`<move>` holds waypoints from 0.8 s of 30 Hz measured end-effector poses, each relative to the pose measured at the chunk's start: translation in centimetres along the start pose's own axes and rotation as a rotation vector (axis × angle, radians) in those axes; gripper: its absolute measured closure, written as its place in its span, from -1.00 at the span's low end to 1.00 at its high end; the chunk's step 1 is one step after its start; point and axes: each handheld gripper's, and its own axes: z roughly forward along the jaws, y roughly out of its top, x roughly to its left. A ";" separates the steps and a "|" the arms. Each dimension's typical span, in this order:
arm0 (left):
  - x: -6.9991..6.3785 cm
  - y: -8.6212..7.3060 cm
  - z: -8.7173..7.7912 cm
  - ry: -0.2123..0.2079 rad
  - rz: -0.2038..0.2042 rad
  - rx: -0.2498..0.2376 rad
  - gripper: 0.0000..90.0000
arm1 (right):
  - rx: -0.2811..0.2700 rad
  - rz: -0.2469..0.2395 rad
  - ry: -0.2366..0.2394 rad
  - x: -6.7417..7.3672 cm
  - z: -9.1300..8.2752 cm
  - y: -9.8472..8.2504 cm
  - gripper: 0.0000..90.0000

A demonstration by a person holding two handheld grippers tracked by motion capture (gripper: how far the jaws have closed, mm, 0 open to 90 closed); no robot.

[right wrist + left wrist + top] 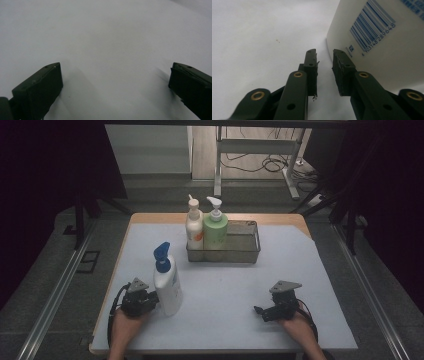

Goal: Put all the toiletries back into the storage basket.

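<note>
Hand-held gripper on our left (pixel 150 299) sits clenched on nothing just beside the white pump bottle (pixel 167 287), standing upright near the table's (pixel 280 320) front-left corner; our right hand-held gripper (pixel 262 312) rests released, likely waiting.

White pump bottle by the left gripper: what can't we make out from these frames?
- Front label of the white pump bottle: too small and dim in the high view.
- Its top and blue pump: cut off by the upper edge in the left gripper view, where the back with the barcode shows.
- Contact between the left gripper and the bottle: cannot tell; the jaws stand nearly shut beside it with nothing between them.
- Basket floor: hidden by its mesh wall in the high view.
</note>
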 end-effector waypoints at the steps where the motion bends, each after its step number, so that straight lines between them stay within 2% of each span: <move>1: -0.1 0.0 0.1 0.001 0.000 0.001 0.65 | 0.000 0.000 0.000 0.0 0.0 0.0 -1.00; 13: -1.1 0.0 0.8 -0.022 0.019 0.026 0.66 | 0.000 0.000 0.000 0.0 0.0 0.0 -1.00; 24: -2.1 0.1 1.2 -0.022 0.028 0.027 0.65 | -0.001 -0.001 -0.001 0.0 0.0 0.0 -1.00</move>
